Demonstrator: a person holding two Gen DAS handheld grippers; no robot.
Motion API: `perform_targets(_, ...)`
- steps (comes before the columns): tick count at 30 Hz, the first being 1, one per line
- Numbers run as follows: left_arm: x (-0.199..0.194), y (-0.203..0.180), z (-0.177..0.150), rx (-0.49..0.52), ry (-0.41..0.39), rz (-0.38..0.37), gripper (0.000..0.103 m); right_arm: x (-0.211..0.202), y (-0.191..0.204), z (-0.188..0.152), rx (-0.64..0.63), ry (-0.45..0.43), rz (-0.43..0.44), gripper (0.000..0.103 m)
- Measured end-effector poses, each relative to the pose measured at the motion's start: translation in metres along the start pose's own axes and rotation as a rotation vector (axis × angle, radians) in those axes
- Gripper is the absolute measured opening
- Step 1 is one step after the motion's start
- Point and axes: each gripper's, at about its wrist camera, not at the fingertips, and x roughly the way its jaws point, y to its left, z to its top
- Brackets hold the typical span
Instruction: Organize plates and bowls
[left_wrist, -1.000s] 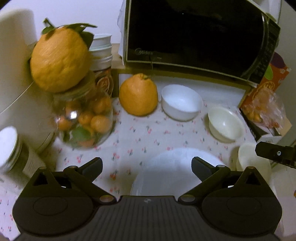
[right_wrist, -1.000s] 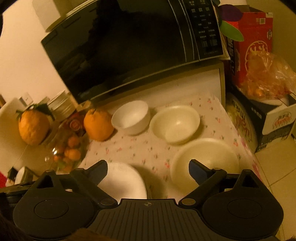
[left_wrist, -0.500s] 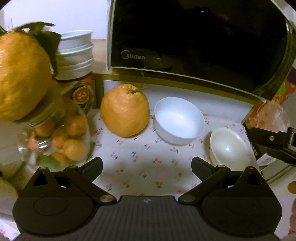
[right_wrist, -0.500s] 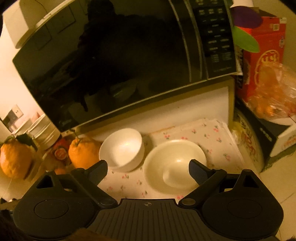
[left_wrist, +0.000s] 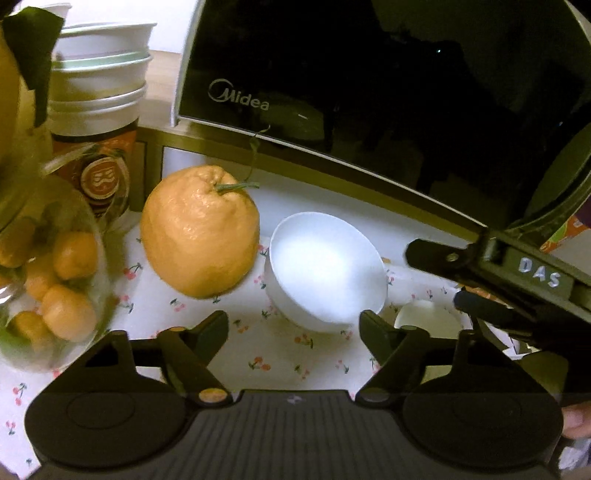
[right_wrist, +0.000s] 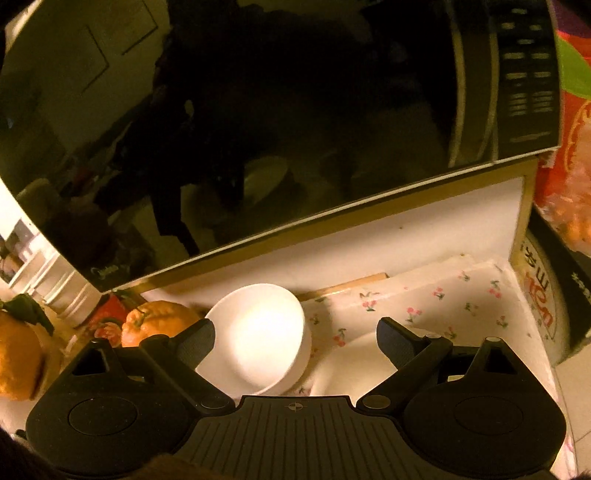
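A white bowl stands on the flowered cloth under the microwave, beside a big orange citrus. My left gripper sits just in front of it, jaws closing, the bowl's near rim showing between the fingertips with no pad pressing on it. A cream bowl peeks out to the right, under my right gripper. In the right wrist view the white bowl lies by the left finger of my right gripper, which is open. The cream bowl lies low between its fingers, partly hidden.
A black microwave on a shelf overhangs the bowls. A large citrus, a glass jar of small oranges and stacked tins crowd the left. A red box with bagged fruit stands at the right.
Both grippers have moved forward and down toward the two bowls under the microwave. The front plates have dropped out of view. The left jaws have narrowed; the right gripper now reaches into the left wrist view.
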Motion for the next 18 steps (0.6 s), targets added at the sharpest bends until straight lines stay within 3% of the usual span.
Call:
perform_targets(3,0.006,0.001,0.002,-0.021,-0.009,-0.014,0.062,0.009,0.003,0.001,-0.018,-0.003,-0.001,0.090)
perform_targets(8,0.013,-0.002,0.004,-0.026,-0.021,-0.017,0.046,0.023,0.002,0.003,-0.004,0.000,0.002,0.066)
perform_targets(13,0.023,-0.003,0.005,-0.030,-0.029,-0.006,0.038,0.031,0.000,0.002,0.011,0.005,-0.002,0.044)
perform_targets(18,0.028,-0.003,0.002,-0.031,-0.035,0.011,0.032,0.036,0.000,0.001,0.009,0.004,-0.016,0.036)
